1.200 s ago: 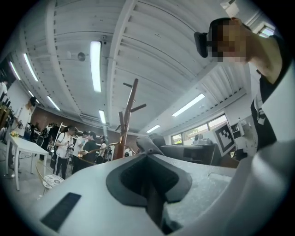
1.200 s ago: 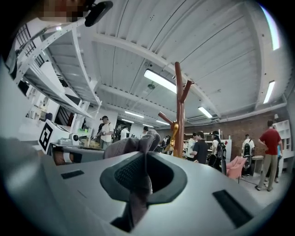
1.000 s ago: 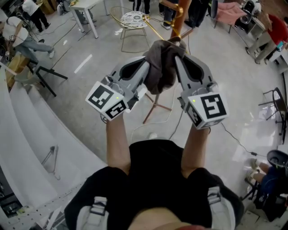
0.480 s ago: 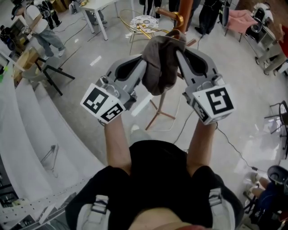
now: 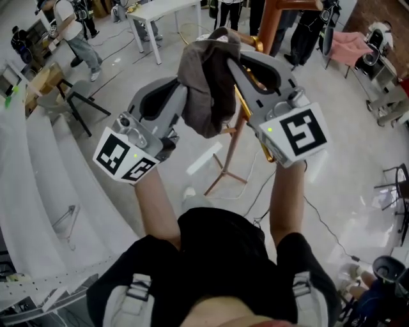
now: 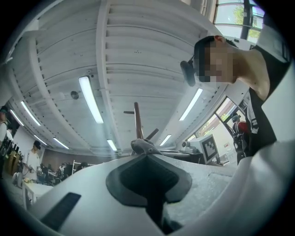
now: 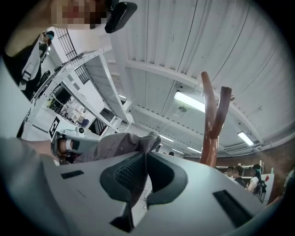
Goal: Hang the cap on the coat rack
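**A:** Which step is shown?

**B:** The carry to the hook. The cap hangs between both tongs, close beside the coat rack.

**A:** And the tongs?

**B:** The left tongs and right tongs each clamp cap fabric, at opposite edges. Next, I judge, the cap must be lifted over a rack arm.

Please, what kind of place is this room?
Probably a large shared workshop or lab hall: a white work table, a person standing about on the glossy floor, and a long strip light on a ribbed ceiling.
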`<action>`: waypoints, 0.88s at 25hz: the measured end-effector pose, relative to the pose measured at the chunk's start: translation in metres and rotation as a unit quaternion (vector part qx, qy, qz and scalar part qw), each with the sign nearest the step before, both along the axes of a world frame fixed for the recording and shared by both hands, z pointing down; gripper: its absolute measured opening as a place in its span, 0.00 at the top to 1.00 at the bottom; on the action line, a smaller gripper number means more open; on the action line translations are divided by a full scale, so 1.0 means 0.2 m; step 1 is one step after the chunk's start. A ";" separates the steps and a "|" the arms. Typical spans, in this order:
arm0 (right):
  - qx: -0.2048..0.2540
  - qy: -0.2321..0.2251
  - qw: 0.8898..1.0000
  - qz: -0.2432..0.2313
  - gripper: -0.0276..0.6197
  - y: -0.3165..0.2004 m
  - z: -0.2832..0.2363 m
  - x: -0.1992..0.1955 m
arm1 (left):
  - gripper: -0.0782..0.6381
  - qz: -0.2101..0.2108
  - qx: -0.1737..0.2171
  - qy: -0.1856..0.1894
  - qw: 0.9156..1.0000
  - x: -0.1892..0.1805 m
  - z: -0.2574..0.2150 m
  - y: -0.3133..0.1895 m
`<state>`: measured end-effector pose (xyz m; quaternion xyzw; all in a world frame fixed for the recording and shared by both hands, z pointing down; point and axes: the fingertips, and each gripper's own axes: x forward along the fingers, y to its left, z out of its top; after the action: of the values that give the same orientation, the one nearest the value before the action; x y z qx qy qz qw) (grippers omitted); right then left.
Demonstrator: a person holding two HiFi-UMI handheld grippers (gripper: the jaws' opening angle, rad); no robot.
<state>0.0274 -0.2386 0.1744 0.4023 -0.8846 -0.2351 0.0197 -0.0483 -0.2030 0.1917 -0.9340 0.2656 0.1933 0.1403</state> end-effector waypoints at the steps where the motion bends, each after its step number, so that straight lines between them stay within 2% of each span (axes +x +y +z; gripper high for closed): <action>1: 0.001 0.000 1.000 0.002 0.94 -0.03 -0.01 0.01 | 0.89 -0.007 0.001 -0.004 1.000 0.02 -0.01 -0.02; 4: 0.005 -0.008 1.000 0.020 0.94 -0.11 -0.03 0.06 | 0.89 -0.054 0.000 -0.046 0.997 0.07 0.01 -0.11; 7: 0.003 -0.014 0.999 0.037 0.94 -0.14 -0.02 0.09 | 0.89 -0.065 -0.003 -0.070 0.995 0.12 0.03 -0.15; 11: -0.011 -0.022 0.999 0.043 0.94 -0.17 0.02 0.12 | 0.89 -0.056 -0.001 -0.071 0.996 0.18 0.05 -0.18; 14: -0.012 -0.019 0.999 0.047 0.94 -0.20 0.02 0.12 | 0.89 -0.081 -0.002 -0.067 0.994 0.18 0.06 -0.23; 18: -0.023 0.005 0.998 0.053 0.94 -0.22 0.03 0.09 | 0.89 -0.116 -0.025 -0.060 0.991 0.18 0.08 -0.32; 22: -0.045 0.008 0.997 0.062 0.94 -0.23 0.09 0.14 | 0.89 -0.096 -0.041 -0.079 0.991 0.22 0.15 -0.33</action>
<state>0.0549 -0.2845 0.1923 0.4530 -0.8675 -0.1969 0.0589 -0.0037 -0.2696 0.2217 -0.9214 0.3502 0.0929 0.1402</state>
